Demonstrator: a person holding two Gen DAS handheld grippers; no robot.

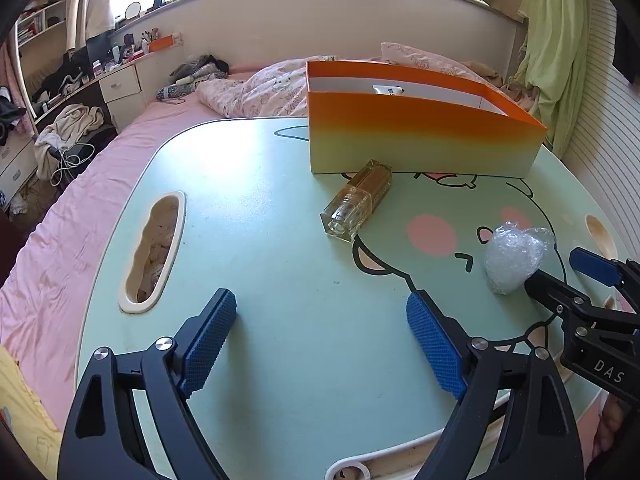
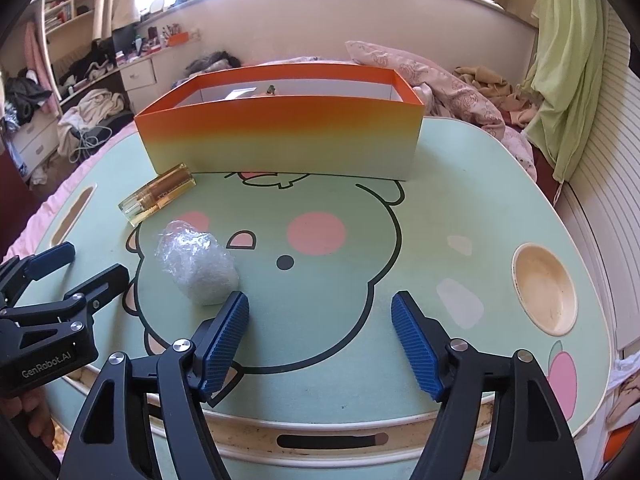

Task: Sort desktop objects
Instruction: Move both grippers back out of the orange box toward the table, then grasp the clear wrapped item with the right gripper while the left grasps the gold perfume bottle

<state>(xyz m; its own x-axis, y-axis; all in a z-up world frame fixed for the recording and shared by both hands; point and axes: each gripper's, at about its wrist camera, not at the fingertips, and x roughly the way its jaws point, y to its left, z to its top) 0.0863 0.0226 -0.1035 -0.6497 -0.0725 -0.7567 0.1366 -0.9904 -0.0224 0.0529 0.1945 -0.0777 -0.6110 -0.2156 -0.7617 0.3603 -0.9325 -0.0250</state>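
On the mint-green cartoon table (image 1: 280, 200) (image 2: 460, 200) stands an orange-to-yellow open box (image 1: 420, 140) (image 2: 280, 140). Just in front of it a clear glass perfume bottle (image 1: 356, 200) (image 2: 158, 198) lies on its side. A small bundle in clear plastic wrap (image 1: 514, 258) (image 2: 196, 268) rests nearer to me. My left gripper (image 1: 320, 300) (image 2: 88, 264) is open over bare tabletop with nothing between its fingers. My right gripper (image 2: 320, 300) (image 1: 560, 274) is open too and empty; its left fingertip sits right beside the bundle.
Inside the box a white tube (image 1: 388, 89) shows. The table has a long handle slot (image 1: 154, 252) on its left and a round cup recess (image 2: 544, 294) on its right. A pink bed (image 1: 80, 220) with a rumpled quilt (image 2: 460, 92) surrounds the table.
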